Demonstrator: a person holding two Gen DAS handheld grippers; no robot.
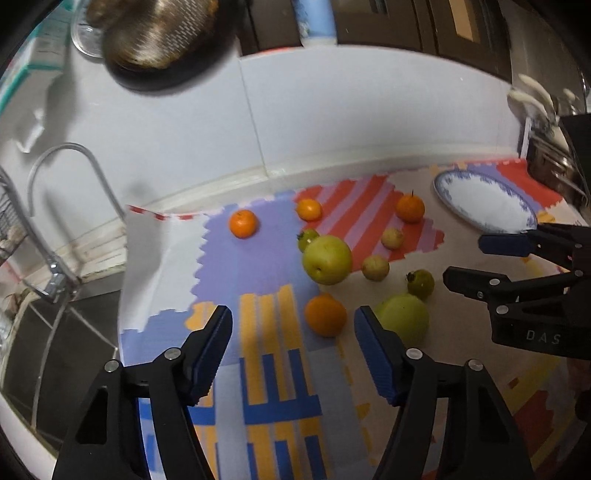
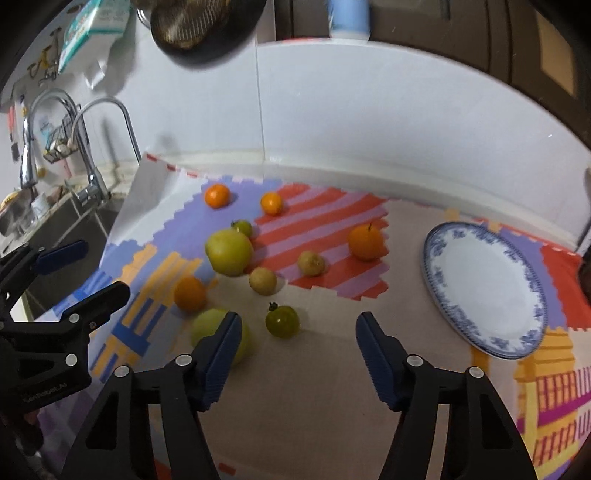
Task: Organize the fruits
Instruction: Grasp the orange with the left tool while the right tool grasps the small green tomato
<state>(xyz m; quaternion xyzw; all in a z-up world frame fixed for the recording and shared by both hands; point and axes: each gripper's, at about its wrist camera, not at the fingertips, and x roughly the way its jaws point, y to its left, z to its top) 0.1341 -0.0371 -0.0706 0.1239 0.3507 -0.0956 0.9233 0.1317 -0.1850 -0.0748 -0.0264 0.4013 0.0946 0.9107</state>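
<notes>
In the left wrist view, the left gripper (image 1: 293,321) is held wide apart and empty above the mat (image 1: 266,387). An orange (image 1: 325,315) lies just ahead, between the fingertips' line, and a green apple (image 1: 404,322) sits partly hidden behind the right-hand finger. All places are taken from the plate (image 1: 484,203), which stands bare at the mat's far right. Left of the plate lie a stemmed orange (image 1: 410,208), two small yellowish fruits, a bigger apple (image 1: 327,259), two small green tomato-like fruits and two more oranges, farthest from the plate. The right gripper (image 1: 465,262) is seen below the plate, parted and holding nothing.

By judgement, no fruit has yet been gathered (the plate is bare), so the task stands at its opening reach. The next move would seem to call for a descent over the near orange, the jaws to be closed gently around its round sides so it is not rolled away.

In the right wrist view, the right gripper (image 2: 295,325) is spread wide and empty, with a green tomato (image 2: 282,320) lying just ahead of the gap. The plate (image 2: 439,236) lies to its right, well apart from every fruit. The left gripper (image 2: 85,269) is seen far left of the plate, also parted.

The surface is a patterned mat on a kitchen counter, backed by a white tiled wall. A sink (image 2: 55,229) with taps lies farthest from the plate, and a metal strainer (image 2: 192,22) hangs above.
</notes>
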